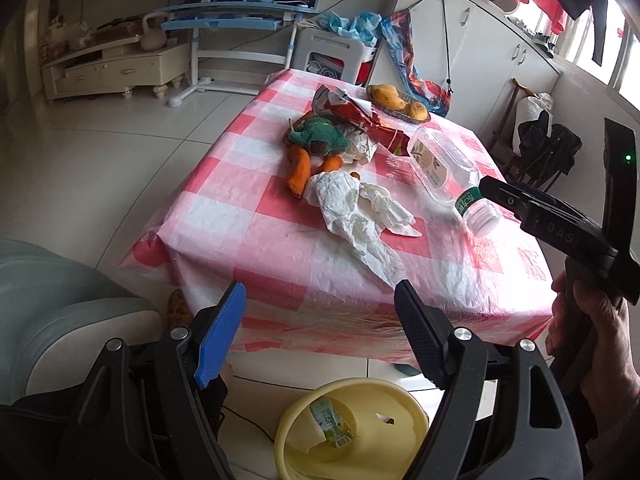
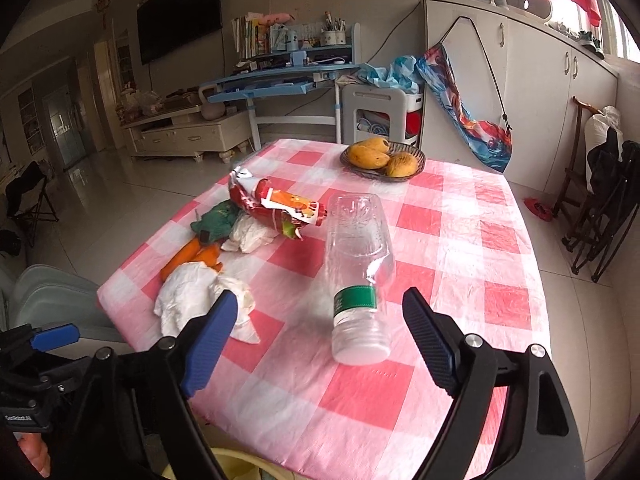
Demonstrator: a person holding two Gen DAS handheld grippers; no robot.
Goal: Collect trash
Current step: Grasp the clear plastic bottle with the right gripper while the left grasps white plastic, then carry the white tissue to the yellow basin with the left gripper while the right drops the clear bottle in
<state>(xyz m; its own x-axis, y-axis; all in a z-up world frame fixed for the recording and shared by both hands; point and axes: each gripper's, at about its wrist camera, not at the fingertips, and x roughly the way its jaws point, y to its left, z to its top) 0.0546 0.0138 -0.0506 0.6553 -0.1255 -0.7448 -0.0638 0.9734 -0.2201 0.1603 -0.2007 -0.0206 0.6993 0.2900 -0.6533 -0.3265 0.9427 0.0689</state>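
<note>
The right gripper, with one smooth blue pad and one ribbed black pad, stands spread with nothing pinched; the clear plastic bottle with a green neck label, its print too small to read, lies on its side just ahead of the fingers on the glossy pink-and-white checked tablecloth. The left gripper is likewise spread and empty, above a pale yellow plastic basin on the floor holding a green printed carton. Crumpled white tissue, a torn red foil snack bag and orange peel lie mid-table.
</note>
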